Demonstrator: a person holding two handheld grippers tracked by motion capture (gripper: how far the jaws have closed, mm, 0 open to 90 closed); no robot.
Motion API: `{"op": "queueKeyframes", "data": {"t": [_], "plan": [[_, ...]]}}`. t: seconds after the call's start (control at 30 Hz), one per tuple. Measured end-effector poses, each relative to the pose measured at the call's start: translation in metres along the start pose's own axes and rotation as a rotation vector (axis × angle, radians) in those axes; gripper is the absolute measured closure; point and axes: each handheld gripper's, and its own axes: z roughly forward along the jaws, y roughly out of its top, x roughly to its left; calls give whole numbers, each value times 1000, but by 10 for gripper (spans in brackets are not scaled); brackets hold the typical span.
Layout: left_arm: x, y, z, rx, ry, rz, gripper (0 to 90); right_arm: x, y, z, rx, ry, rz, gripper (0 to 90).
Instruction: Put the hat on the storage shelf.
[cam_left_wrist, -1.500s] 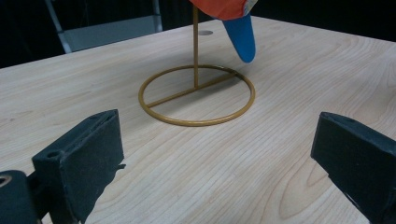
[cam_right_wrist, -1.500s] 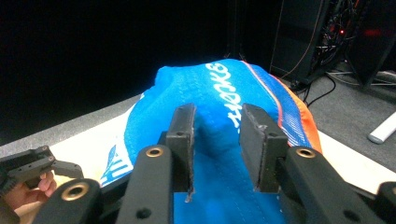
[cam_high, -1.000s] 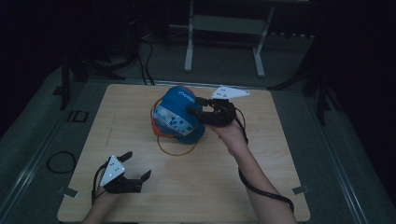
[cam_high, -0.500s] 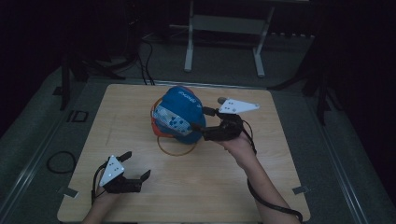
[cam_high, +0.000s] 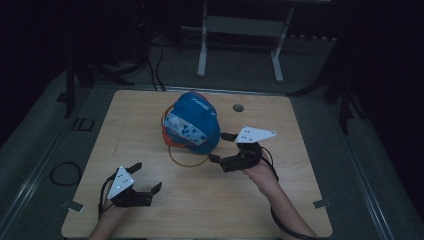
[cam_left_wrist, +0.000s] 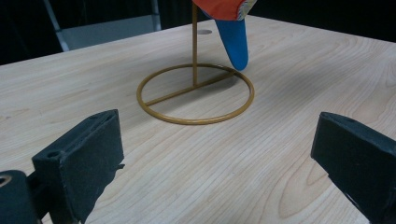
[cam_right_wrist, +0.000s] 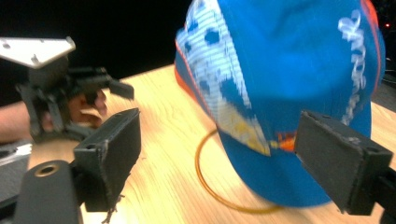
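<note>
A blue cap (cam_high: 192, 125) with a patterned panel and orange underside hangs on a gold wire stand (cam_high: 187, 161) mid-table. My right gripper (cam_high: 218, 146) hovers just right of the cap, open; its jaws have just been opening and hold nothing. In the right gripper view the cap (cam_right_wrist: 289, 70) looms just beyond the spread jaws of the right gripper (cam_right_wrist: 219, 154), above the stand's ring (cam_right_wrist: 205, 182). At the table's near left rests my left gripper (cam_high: 148, 176), open and empty. Past the left gripper (cam_left_wrist: 217, 158) the stand's post (cam_left_wrist: 194, 51) rises, with the cap's brim (cam_left_wrist: 233, 42) hanging beside it.
The wooden table (cam_high: 280, 200) has a small round hole (cam_high: 238, 107) behind the cap. A metal frame (cam_high: 202, 45) stands on the floor beyond the far edge. A cable loop (cam_high: 65, 172) lies on the floor at the left.
My right gripper has let go of the cap, opened wide, and drawn back and down toward the near right. The cap stays on its stand. The left gripper has not moved.
</note>
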Motion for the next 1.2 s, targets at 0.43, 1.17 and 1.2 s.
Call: {"op": "queueKeyframes", "data": {"t": [0.43,1.17,1.2], "plan": [[0,-1,1,9,-9,1,27,1,-50,-7,33,10,8,142],[2,-3,4,28,-8,-7,28,-3,-119,-18,129,-9,66,142],[2,-3,4,26,-10,-7,28,-3,-121,-19,133,-9,67,142]]}}
